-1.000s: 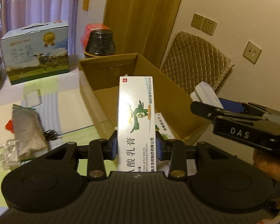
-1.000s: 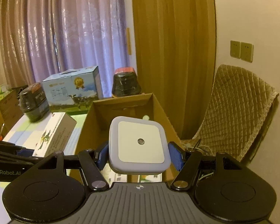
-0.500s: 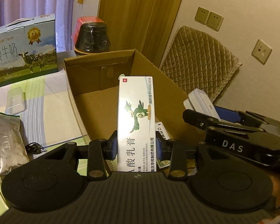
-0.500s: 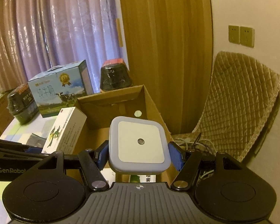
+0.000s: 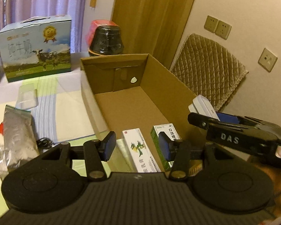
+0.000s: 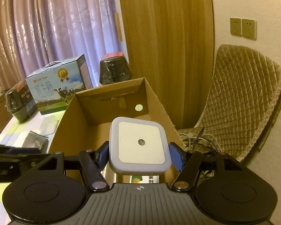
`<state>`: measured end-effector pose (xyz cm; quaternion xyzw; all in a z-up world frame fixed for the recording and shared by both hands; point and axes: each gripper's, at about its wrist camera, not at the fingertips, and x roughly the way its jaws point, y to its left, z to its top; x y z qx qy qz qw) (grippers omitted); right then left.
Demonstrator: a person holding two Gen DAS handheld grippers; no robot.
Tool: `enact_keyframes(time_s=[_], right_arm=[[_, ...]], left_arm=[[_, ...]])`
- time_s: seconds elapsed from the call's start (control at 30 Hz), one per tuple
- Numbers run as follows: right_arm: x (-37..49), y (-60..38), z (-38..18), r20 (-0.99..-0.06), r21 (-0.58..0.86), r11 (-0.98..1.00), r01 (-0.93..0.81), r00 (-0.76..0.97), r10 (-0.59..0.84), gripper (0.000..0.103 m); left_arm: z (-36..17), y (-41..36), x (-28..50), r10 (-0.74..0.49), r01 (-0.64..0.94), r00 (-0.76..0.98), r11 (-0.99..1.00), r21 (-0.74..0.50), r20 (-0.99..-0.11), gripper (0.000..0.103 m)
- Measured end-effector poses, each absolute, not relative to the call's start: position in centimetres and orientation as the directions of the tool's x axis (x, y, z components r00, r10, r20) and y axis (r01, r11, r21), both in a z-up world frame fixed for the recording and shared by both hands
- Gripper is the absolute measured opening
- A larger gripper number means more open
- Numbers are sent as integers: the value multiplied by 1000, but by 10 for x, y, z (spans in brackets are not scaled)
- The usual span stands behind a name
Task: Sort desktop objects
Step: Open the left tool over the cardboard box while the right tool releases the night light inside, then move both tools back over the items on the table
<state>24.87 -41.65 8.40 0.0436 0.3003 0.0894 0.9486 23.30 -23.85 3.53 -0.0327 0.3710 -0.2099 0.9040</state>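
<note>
The left gripper (image 5: 136, 146) stood spread wide with nothing between its pads, poised over the near end of the cardboard box (image 5: 133, 101). Below it, on the box floor by the near wall, a white ointment carton (image 5: 138, 150) lay flat just beside a green spray carton (image 5: 164, 136). The right gripper (image 6: 139, 156) pinched a square white night light (image 6: 140, 146) above the box's near right rim. Beyond the box's far wall stood a milk carton case (image 5: 37, 46).

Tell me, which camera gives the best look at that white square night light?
The right wrist view: the night light faces the camera squarely, clamped in the right hand-held gripper. The left wrist view shows only its edge, beside the cardboard box.
</note>
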Motion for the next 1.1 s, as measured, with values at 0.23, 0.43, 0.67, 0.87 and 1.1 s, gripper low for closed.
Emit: enact_keyframes(time_s=[0.23, 0.43, 0.67, 0.87, 1.1], right_arm=[[250, -409, 88, -545, 149, 975, -167, 809, 222, 65], [228, -410, 95, -529, 165, 977, -137, 823, 205, 72], [178, -403, 100, -520, 215, 968, -127, 824, 224, 81], [133, -376, 101, -527, 231, 958, -168, 806, 268, 87], [101, -333, 90, -569, 242, 939, -244, 749, 341, 90]], left_arm=[[37, -215, 209, -388, 329, 651, 919, -219, -652, 47], [36, -190, 184, -366, 295, 663, 929, -221, -653, 52], [26, -151, 153, -317, 224, 659, 949, -223, -683, 60], [21, -108, 123, -258, 150, 671, 965, -214, -696, 71], [20, -58, 87, -157, 70, 694, 986, -151, -702, 77]])
